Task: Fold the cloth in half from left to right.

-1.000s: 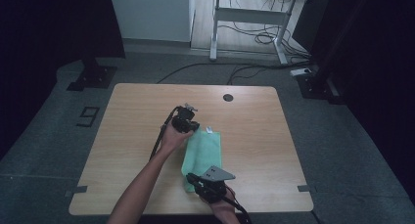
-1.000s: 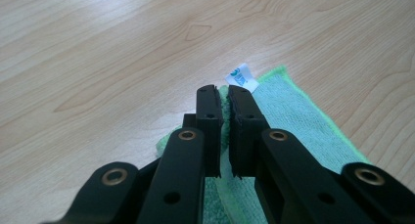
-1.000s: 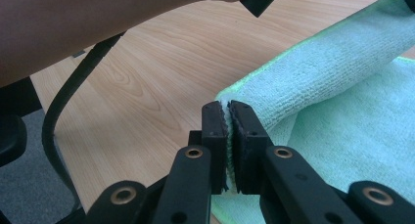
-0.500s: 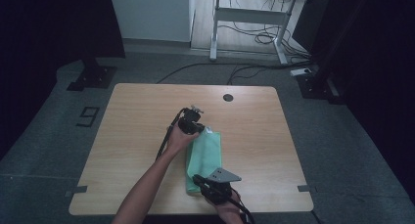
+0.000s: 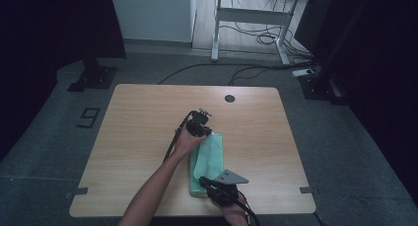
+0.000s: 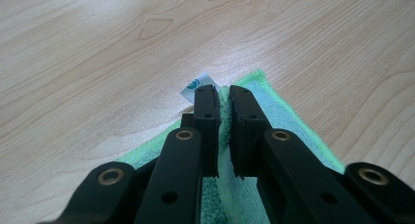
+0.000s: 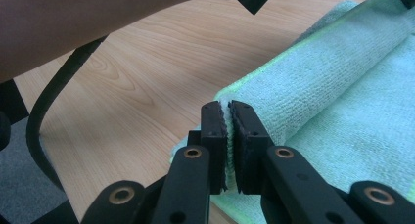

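A light green cloth lies folded lengthwise near the middle front of the wooden table. My left gripper is at the cloth's far end, shut on its corner; in the left gripper view the cloth is pinched between the pads, with a small white label sticking out past the tips. My right gripper is at the near end, shut on the cloth's folded edge, as the right gripper view shows. The layer between the two grippers arches over as a roll.
A dark round grommet sits in the table's far edge. The left forearm and its black cable cross the front left of the table. A desk frame and floor cables lie beyond.
Both grippers have carried the held cloth edge to the right across the table and slightly lower, folding the cloth over onto itself.
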The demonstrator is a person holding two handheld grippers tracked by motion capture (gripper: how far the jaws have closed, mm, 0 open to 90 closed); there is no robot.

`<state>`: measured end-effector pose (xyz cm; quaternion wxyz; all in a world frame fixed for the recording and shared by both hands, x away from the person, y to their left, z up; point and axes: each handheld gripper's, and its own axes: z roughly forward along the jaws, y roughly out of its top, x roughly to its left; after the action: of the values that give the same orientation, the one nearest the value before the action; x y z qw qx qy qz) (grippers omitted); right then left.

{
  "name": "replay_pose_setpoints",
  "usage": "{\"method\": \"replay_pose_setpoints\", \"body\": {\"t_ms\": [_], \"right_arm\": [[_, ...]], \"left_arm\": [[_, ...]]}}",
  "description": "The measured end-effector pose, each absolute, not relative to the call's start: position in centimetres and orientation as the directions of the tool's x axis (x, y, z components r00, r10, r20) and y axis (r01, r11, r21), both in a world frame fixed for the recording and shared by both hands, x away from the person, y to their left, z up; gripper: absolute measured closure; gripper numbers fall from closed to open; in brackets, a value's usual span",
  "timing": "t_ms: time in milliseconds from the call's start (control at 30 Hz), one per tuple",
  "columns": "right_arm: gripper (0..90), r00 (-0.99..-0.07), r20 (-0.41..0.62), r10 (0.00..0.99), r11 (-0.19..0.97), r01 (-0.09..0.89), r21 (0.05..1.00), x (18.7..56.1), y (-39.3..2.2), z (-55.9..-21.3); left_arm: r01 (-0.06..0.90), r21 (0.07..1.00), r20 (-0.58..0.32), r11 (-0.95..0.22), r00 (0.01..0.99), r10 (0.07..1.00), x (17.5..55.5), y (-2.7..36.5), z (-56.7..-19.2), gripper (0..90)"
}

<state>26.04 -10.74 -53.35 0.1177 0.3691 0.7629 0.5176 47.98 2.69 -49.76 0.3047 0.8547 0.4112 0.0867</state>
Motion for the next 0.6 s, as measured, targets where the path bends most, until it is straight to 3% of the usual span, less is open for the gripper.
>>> {"method": "replay_pose_setpoints", "body": {"t_ms": [600], "right_arm": [[84.1, -0.694, 0.212, 0.688, 0.182, 0.447, 0.876, 26.32, -11.07, -53.47]], "left_arm": [[0.663, 0.58, -0.091, -0.473, 0.63, 0.771, 48.38, 2.78, -49.67, 82.8]]}}
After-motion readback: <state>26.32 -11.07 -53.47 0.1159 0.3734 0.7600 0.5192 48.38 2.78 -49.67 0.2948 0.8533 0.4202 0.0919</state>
